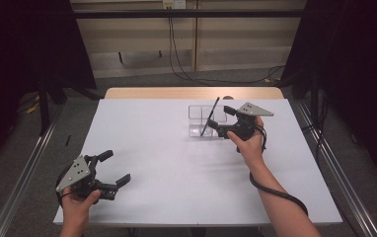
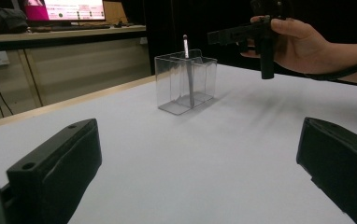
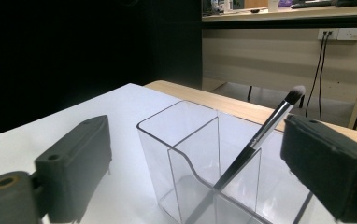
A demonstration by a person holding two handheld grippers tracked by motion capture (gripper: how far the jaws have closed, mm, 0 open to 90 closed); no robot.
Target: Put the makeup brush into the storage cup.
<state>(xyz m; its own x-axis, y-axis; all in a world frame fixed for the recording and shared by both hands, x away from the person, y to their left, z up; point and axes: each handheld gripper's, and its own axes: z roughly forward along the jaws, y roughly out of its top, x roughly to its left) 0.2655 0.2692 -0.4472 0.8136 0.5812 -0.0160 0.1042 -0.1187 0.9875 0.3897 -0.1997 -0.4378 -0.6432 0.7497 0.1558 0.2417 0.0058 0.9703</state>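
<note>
Leaning brush (image 3: 260, 135) in clear organizer (image 3: 186, 154) (tilted)

a white table (image 1: 176, 163) lay beneath both tongs. beyond the right tongs, black cables (image 1: 176, 59) hung from a wall socket (image 3: 340, 33). a lit monitor (image 2: 64, 9) stood beyond the left tongs.

A slim black-handled makeup brush (image 3: 256, 140) leans rightward inside a clear acrylic divided organiser box (image 3: 190, 154) at lower centre, bristles up. The right gripper (image 3: 195, 172) frames it, jaws wide apart, touching nothing.
</note>
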